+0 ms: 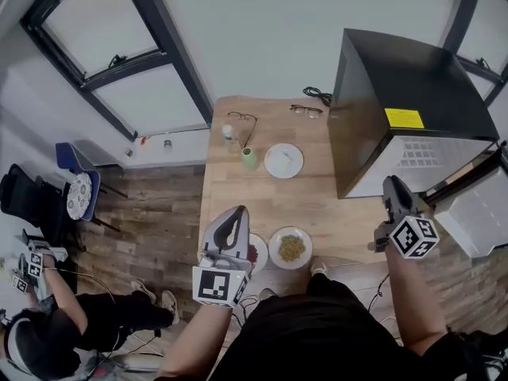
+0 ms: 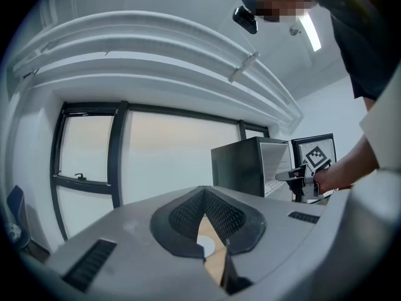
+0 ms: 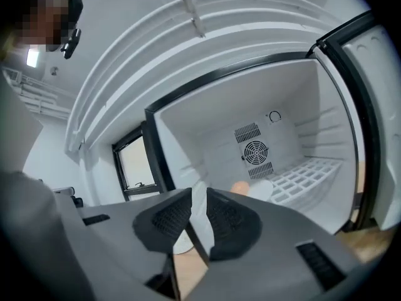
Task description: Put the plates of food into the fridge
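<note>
On the wooden table point(image 1: 238, 182), a plate of yellowish food point(image 1: 290, 248) lies near the front edge. A plate of red food point(image 1: 259, 252) beside it is mostly hidden under my left gripper point(image 1: 232, 213). That gripper hovers above the table's front left and is shut and empty point(image 2: 203, 200). A white plate point(image 1: 283, 160) lies farther back. The black fridge point(image 1: 397, 109) stands at the right with its door open. My right gripper point(image 1: 392, 182) points into the fridge's white inside point(image 3: 207, 143). Its jaws stand slightly apart with nothing between them point(image 3: 199, 196). Something white and orange point(image 3: 257, 189) lies on the wire shelf point(image 3: 307, 174).
Two pairs of glasses point(image 1: 242, 119), a small bottle point(image 1: 228, 132) and a green cup point(image 1: 249, 159) sit at the table's far end. Windows point(image 1: 119, 62) line the left wall. A blue chair point(image 1: 78, 187) and another person point(image 1: 87, 316) are on the floor at the left.
</note>
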`<state>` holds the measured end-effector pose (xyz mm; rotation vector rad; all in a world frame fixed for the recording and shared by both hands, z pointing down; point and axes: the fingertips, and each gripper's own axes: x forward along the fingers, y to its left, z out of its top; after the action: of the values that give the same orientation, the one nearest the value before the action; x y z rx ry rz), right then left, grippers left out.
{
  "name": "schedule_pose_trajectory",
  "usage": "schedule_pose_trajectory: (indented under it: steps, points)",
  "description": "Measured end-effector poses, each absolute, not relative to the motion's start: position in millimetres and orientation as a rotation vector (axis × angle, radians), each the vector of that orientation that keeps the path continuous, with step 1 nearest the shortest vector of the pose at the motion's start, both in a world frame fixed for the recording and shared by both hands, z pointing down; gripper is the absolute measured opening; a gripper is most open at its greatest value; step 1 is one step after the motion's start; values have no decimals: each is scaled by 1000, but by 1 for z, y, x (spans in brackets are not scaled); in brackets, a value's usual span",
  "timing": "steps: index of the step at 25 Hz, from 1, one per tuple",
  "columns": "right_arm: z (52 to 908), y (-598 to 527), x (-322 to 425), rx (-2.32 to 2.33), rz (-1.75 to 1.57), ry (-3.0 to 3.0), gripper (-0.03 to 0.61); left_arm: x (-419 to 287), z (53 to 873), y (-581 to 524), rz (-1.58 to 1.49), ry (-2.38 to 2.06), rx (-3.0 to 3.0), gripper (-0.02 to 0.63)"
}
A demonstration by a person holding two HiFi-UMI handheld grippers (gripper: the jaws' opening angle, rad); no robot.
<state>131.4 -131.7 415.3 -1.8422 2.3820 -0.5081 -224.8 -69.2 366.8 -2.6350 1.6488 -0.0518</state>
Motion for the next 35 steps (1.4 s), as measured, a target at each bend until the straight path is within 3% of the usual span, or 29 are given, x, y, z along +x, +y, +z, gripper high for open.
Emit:
schedule_pose_trajectory:
  steps: [14,21,29,35]
  points:
    - [519,-20,4,-1726,-763,2418,89,-281,406,0,-117,1501,-2717,3]
    - [617,29,-40,-1674,-1132,2383,92,-291,413,7,-176,1465,-2728,3]
    - [696,42,-33,-1754,-1440,2095,161,-299,426,19,-290,1469,-2761,3]
    - [715,45,-41,-1722,-1549,1982,172,-305,438,23,-360,1468,-2779,3]
